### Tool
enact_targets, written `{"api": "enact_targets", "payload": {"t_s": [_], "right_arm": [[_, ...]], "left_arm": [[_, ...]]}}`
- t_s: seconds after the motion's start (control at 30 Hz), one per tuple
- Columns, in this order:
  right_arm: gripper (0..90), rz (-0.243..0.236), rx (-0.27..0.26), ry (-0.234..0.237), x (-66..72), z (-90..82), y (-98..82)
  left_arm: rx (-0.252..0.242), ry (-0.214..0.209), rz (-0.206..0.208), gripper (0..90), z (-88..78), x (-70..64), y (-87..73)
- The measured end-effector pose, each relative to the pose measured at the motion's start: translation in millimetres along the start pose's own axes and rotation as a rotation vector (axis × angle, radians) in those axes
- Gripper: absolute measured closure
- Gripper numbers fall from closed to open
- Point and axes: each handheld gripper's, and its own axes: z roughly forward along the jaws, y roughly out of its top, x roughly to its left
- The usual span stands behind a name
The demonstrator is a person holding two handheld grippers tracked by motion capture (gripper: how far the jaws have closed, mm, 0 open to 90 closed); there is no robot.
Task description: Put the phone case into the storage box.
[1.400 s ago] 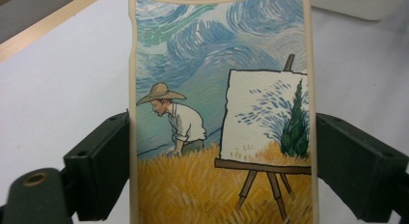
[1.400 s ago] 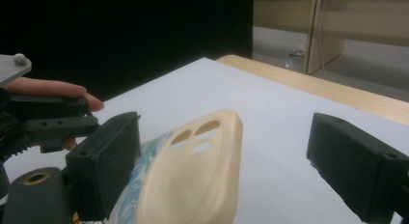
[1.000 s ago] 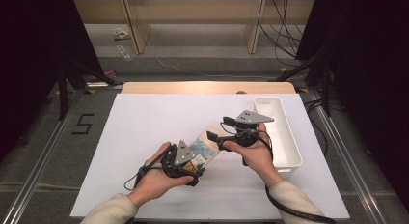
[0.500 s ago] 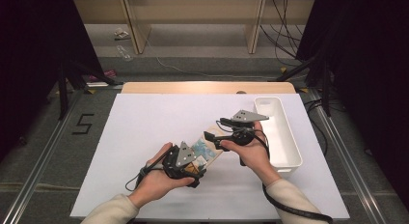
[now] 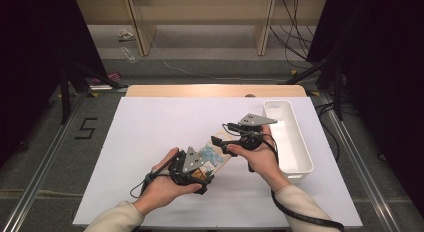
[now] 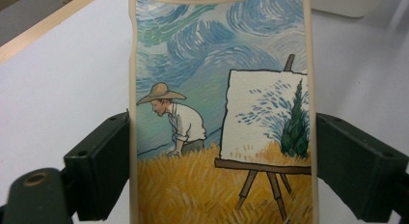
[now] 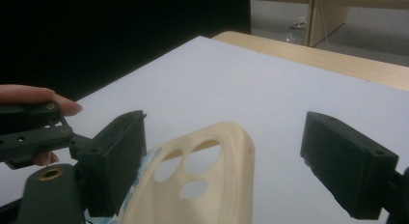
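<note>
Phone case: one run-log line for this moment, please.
left tool: shut on case | right tool: closing, pads off camera end | tray: beside right hand

The phone case [image 6: 219,113] is cut off at the top and bottom edges of the left gripper view. In the high view, the left gripper [image 5: 200,167] covers its near end. In the right gripper view, its lower part runs off the bottom edge. The small items on the floor [image 5: 126,36] beyond the table are too small to identify.
</note>
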Motion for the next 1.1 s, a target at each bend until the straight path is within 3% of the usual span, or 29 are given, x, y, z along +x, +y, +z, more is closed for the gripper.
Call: {"api": "enact_targets", "payload": {"t_s": [1.1], "right_arm": [[36.8,0.029,0.008,0.007,-0.8,1.4,-2.3]], "left_arm": [[-0.001,0.005,0.008,11.9,-0.3,0.2,0.5]]}}
